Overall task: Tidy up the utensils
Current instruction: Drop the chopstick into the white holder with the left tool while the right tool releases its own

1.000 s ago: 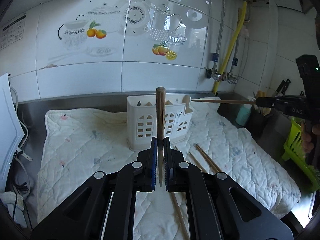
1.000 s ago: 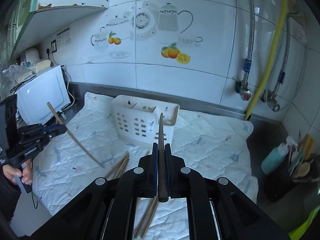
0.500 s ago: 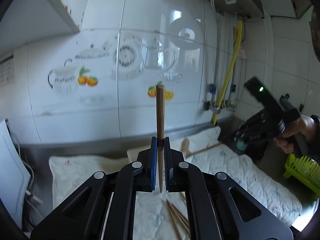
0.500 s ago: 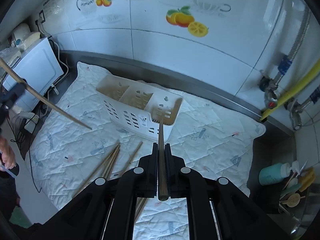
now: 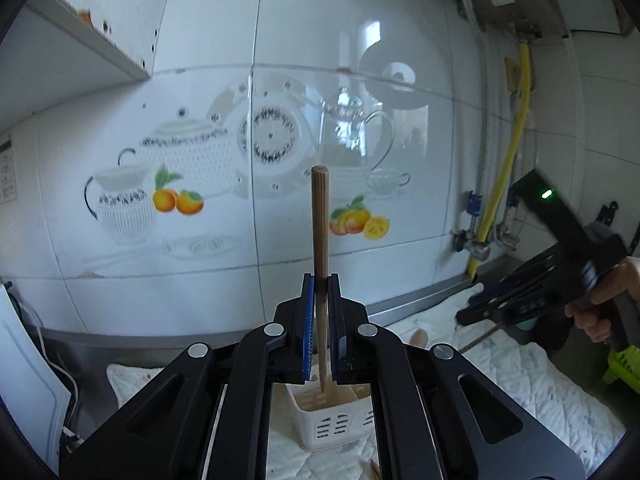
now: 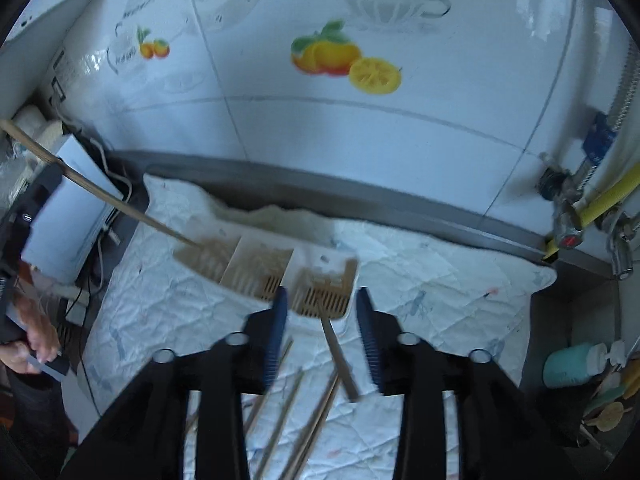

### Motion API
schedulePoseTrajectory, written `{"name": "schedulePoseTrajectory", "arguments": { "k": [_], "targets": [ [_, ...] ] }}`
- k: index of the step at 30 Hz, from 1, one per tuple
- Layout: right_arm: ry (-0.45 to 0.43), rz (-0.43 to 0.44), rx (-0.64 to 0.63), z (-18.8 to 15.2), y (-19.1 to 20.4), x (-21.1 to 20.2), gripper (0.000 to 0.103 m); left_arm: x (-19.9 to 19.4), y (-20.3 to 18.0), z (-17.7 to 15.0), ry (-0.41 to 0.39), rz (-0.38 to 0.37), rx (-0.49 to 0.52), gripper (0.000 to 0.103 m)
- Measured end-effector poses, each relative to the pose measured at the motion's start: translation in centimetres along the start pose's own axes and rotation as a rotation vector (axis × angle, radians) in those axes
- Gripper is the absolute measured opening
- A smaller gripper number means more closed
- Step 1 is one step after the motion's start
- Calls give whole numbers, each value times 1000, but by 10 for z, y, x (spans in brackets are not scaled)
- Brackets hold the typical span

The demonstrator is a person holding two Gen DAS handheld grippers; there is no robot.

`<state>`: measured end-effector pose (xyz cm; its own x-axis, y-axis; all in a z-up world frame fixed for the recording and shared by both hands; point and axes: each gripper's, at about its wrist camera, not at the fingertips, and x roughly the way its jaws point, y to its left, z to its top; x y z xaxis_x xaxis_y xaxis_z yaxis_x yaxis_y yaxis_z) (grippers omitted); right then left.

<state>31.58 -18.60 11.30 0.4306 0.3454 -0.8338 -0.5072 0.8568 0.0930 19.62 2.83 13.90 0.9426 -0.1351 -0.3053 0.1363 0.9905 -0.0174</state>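
Left wrist view: the left claw [image 5: 320, 312] is clamped on an upright chopstick [image 5: 320, 240], tip directly above the white caddy's [image 5: 332, 428] compartment. The right claw [image 6: 324, 340] gapes apart, its released chopstick [image 6: 338, 354] dropping into the caddy's right-hand slot.

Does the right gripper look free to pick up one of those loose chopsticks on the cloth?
Probably yes. The right gripper is open, the loose chopsticks lie uncovered just below it, though a released chopstick sits between its jaws.
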Motion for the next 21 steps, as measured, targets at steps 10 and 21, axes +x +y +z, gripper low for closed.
{"name": "schedulePoseTrajectory", "arguments": {
  "k": [10,21],
  "targets": [
    [-211,-32,-24,-77,13,-48,40,11,3,-19,57,8,-28,8],
    [-265,-88,12,-243,49,-27,40,-58,-15,-57,59,2,-19,19]
  ]
}}
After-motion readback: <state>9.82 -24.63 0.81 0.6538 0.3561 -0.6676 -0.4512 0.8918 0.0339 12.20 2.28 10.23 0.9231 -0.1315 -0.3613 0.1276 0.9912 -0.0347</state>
